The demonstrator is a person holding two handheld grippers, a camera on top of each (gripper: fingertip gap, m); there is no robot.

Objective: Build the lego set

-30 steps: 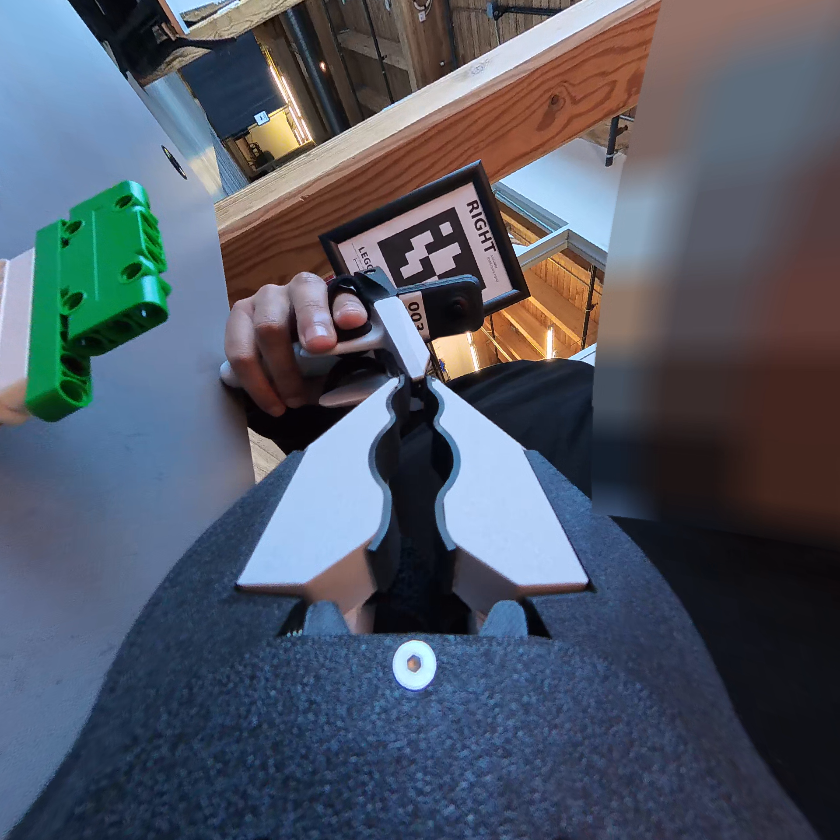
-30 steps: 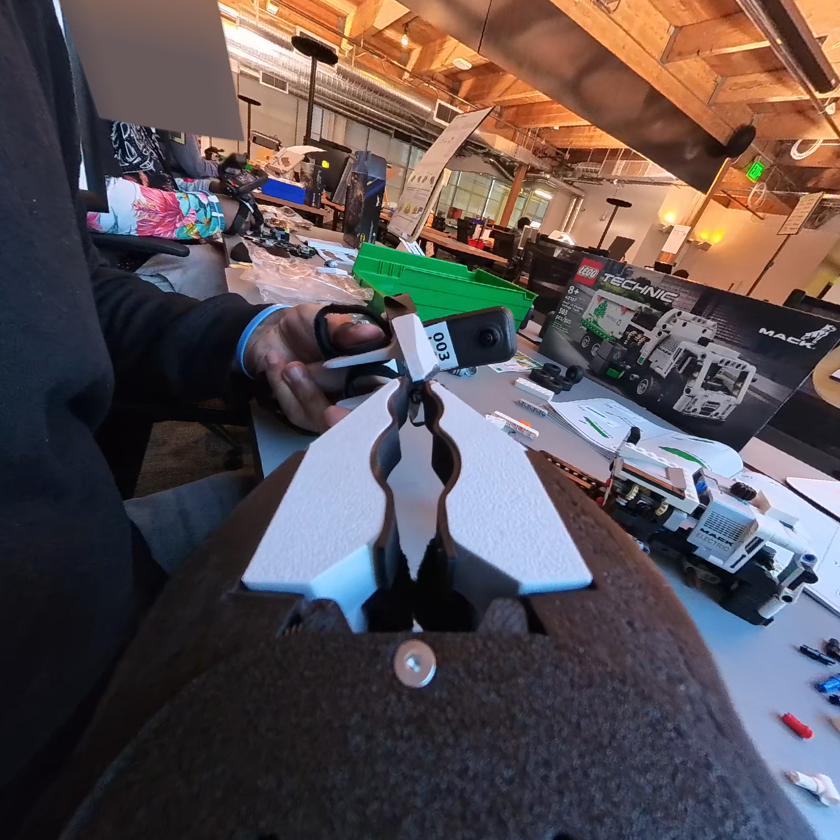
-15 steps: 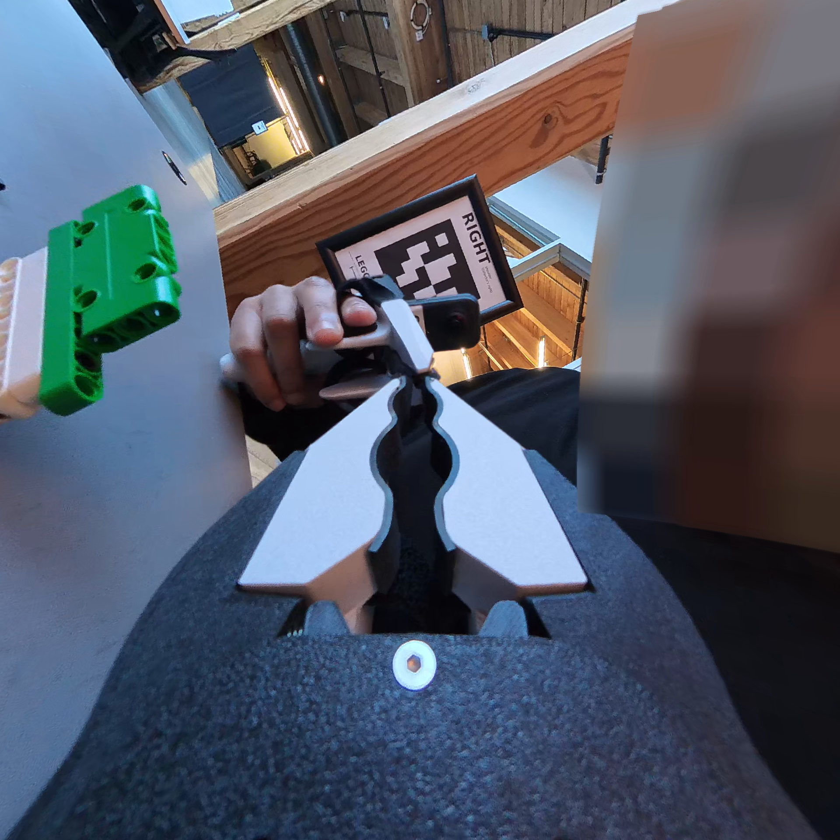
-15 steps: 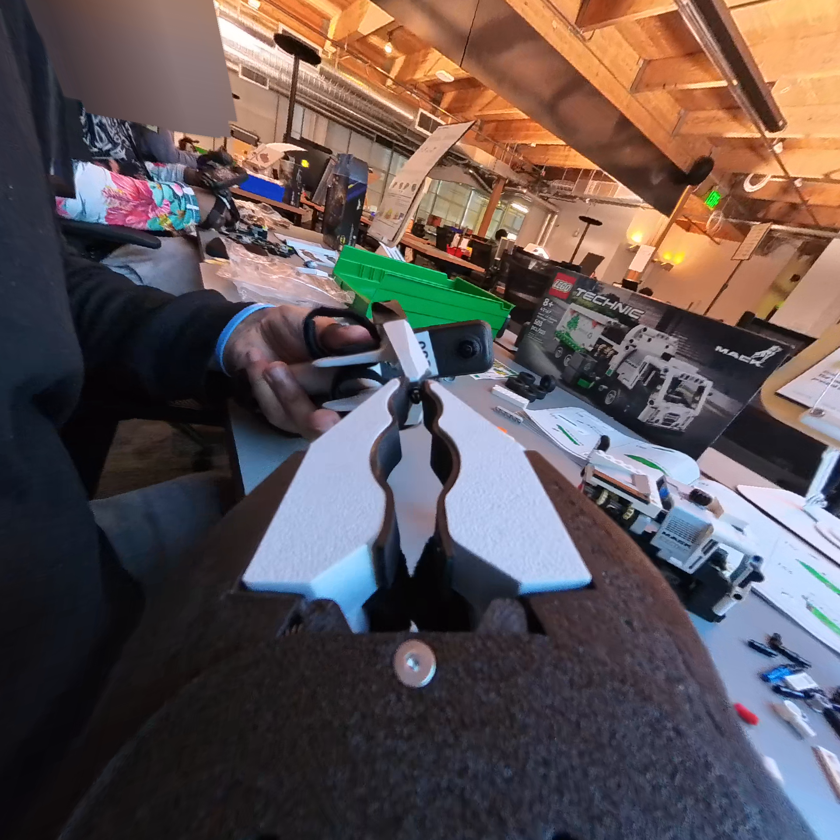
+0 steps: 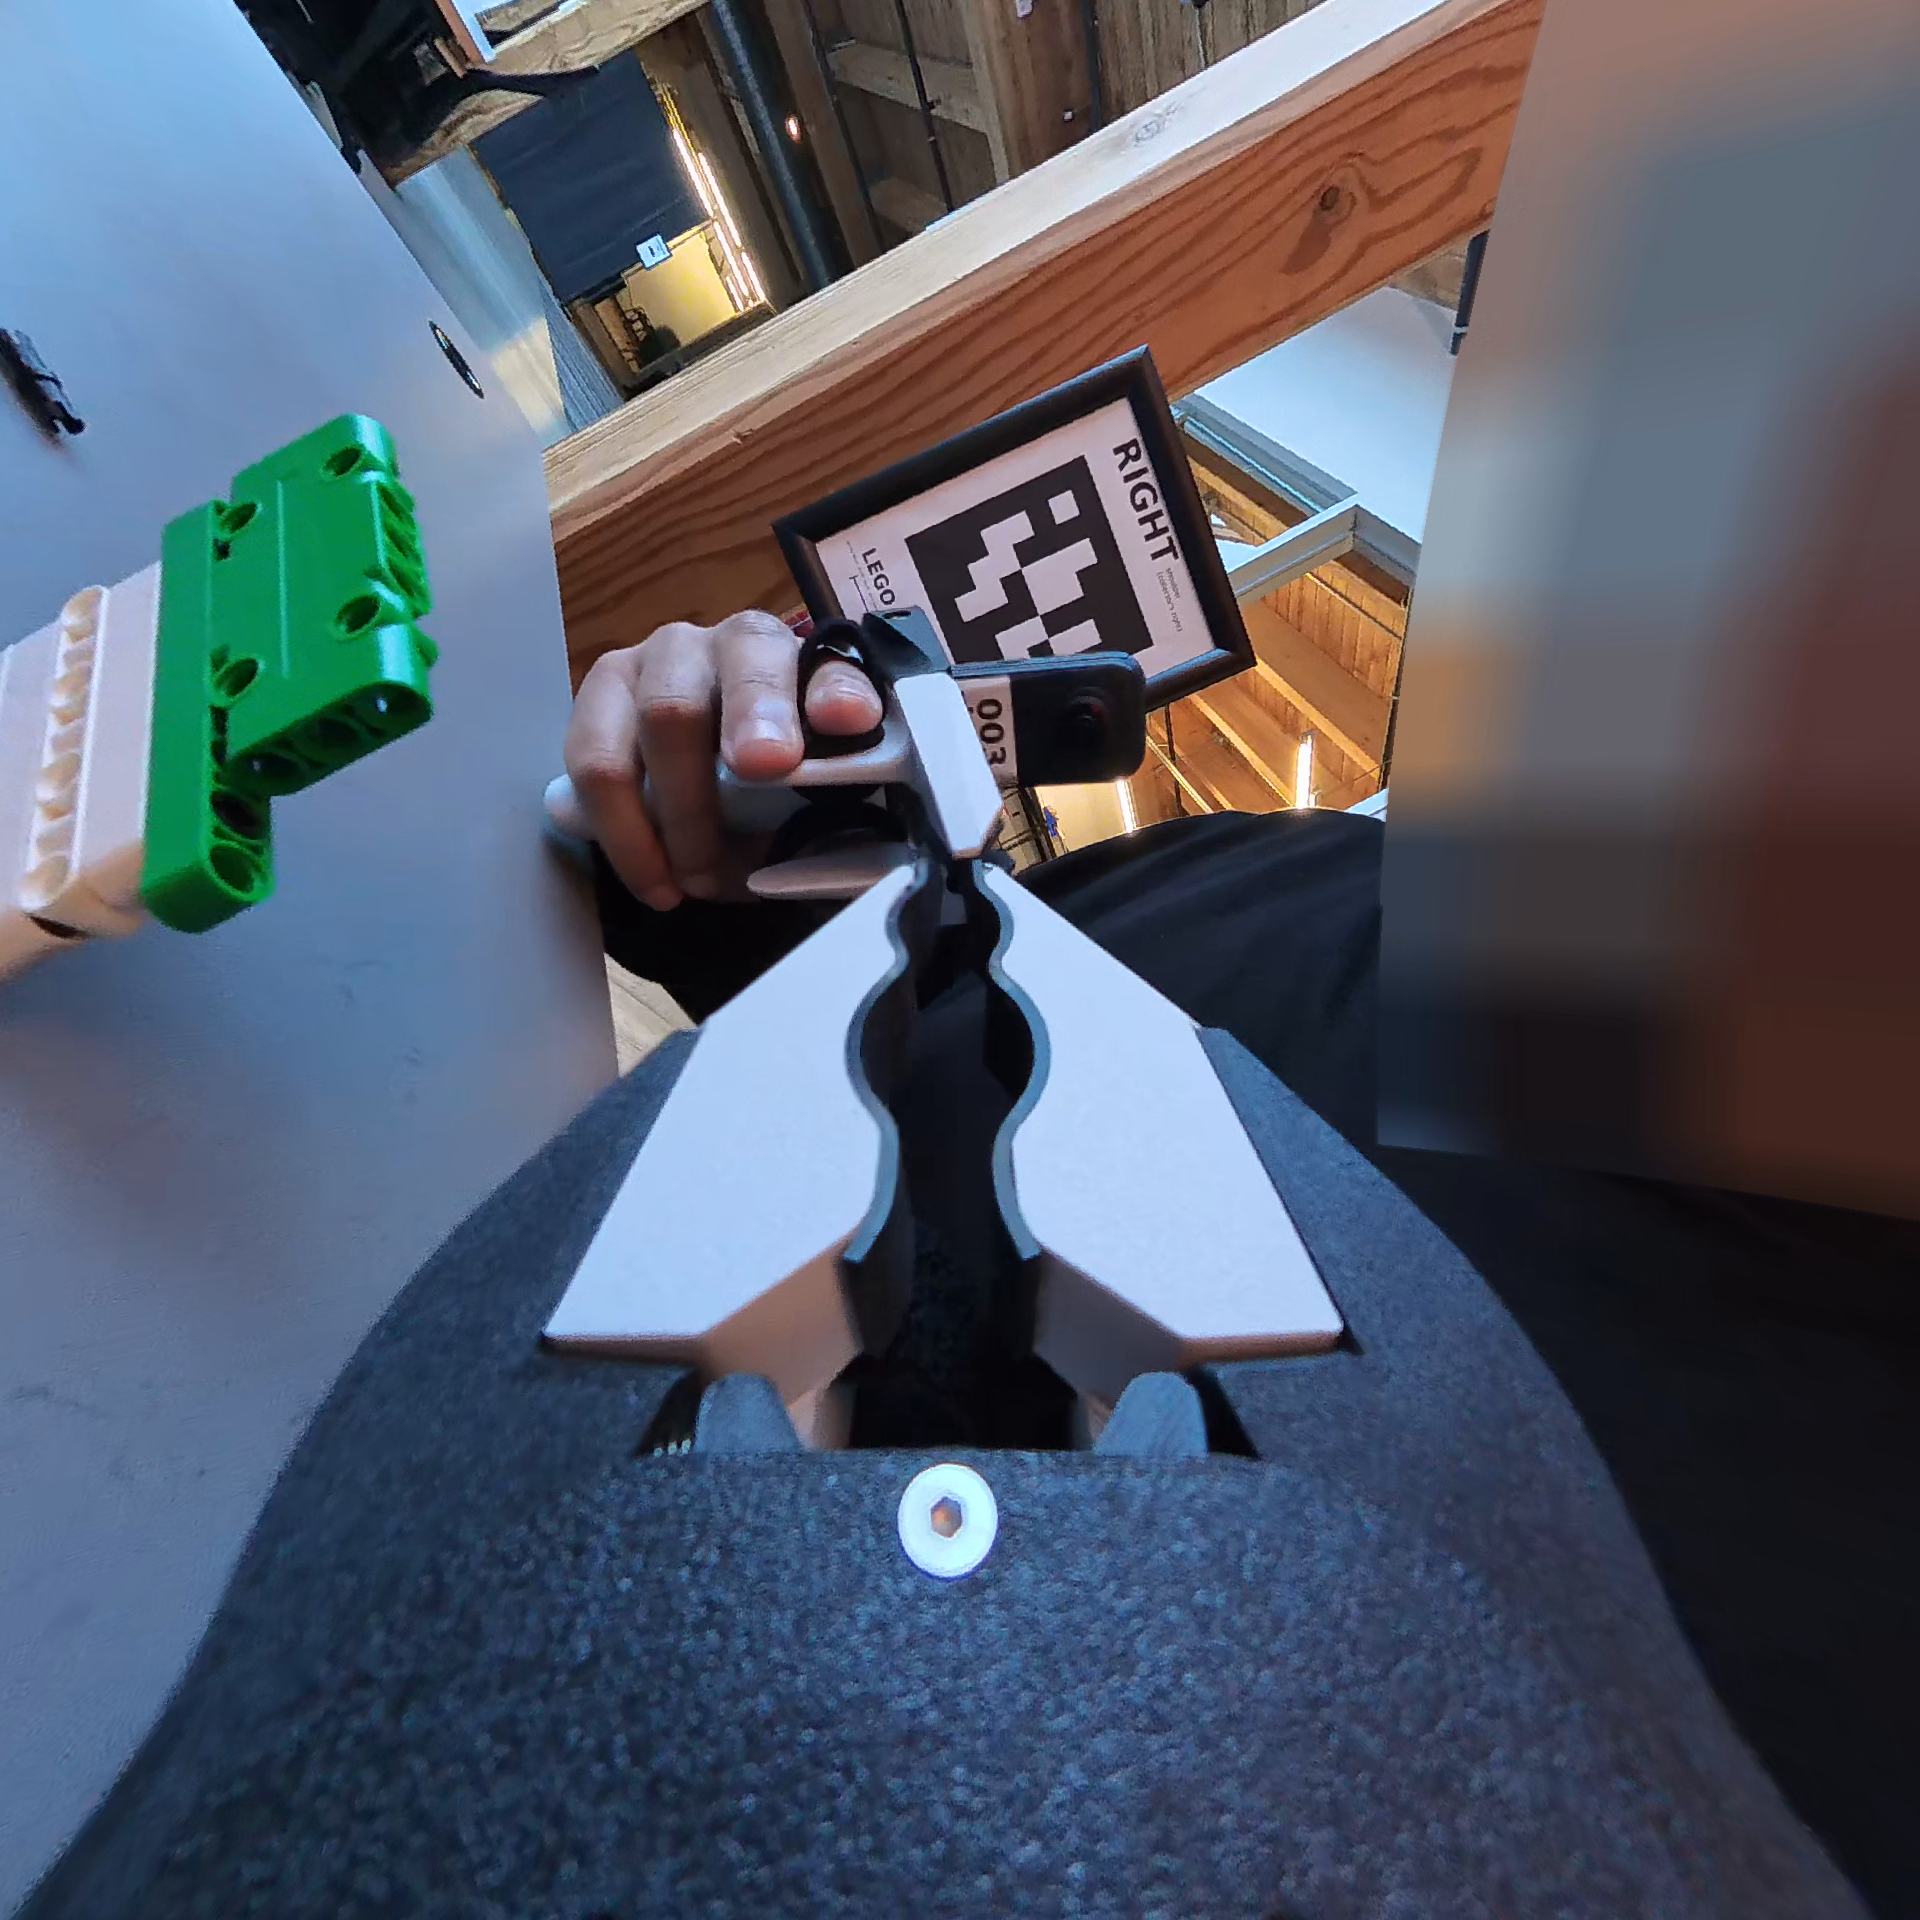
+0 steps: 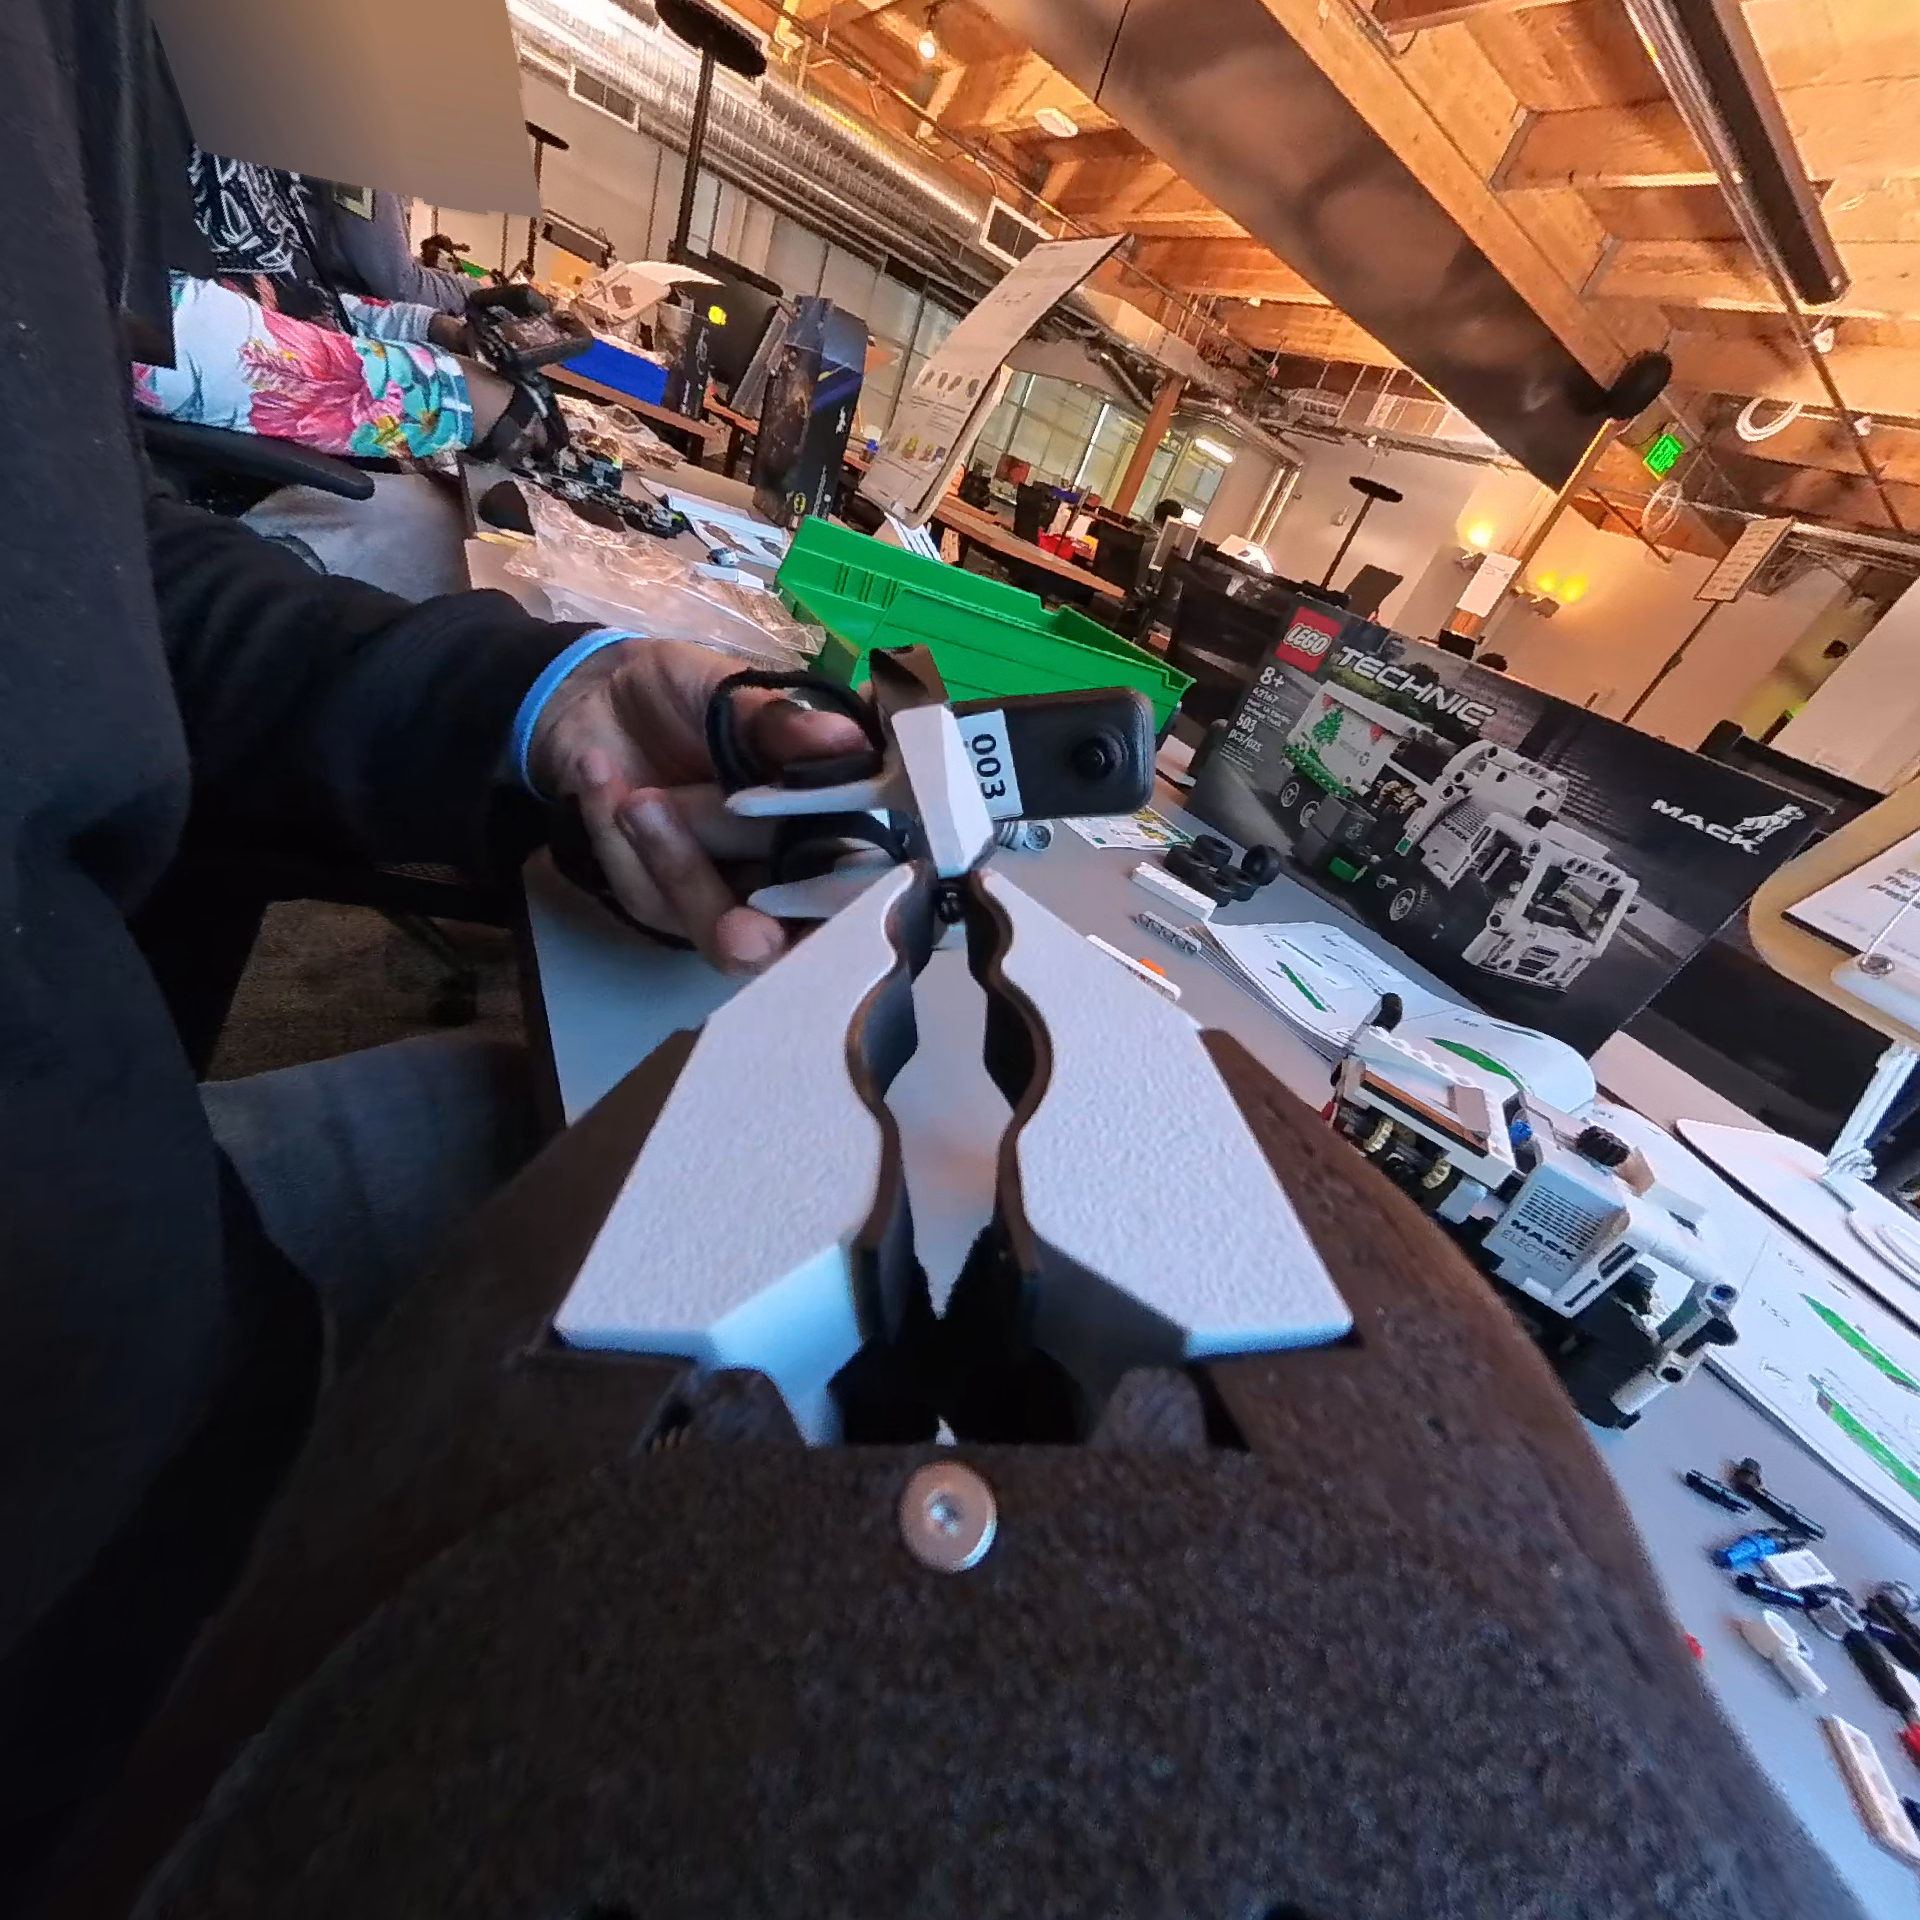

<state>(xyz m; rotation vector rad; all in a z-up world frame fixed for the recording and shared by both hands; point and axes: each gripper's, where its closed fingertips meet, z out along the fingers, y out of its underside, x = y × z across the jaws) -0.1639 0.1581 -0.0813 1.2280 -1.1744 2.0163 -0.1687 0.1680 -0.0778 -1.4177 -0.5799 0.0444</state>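
Note:
My left gripper point(image 5: 948, 878) and right gripper point(image 6: 945, 883) meet tip to tip in the air beside the table edge, each held by a hand. A small black piece point(image 6: 945, 909) sits between the right gripper's nearly closed tips. The left gripper's tips are held equally close on a dark sliver point(image 5: 940, 909) that is mostly hidden. A green Technic block joined to white beams point(image 5: 281, 665) lies on the grey table at the left. The partly built white truck point(image 6: 1507, 1195) stands on the table at the right.
The set's box point(image 6: 1507, 790), an open instruction booklet point(image 6: 1299, 966), black tyres point(image 6: 1226, 862) and a green bin point(image 6: 966, 623) stand behind. Loose small parts point(image 6: 1818, 1590) lie at the right. A framed marker card point(image 5: 1029, 571) stands behind the right gripper. Other people sit at the far left. Left and right tips are no more than a few centimetres apart.
Both grippers stay tip to tip and have shifted together. The truck and box slid left in the right wrist view. The green block slid right in the left wrist view.

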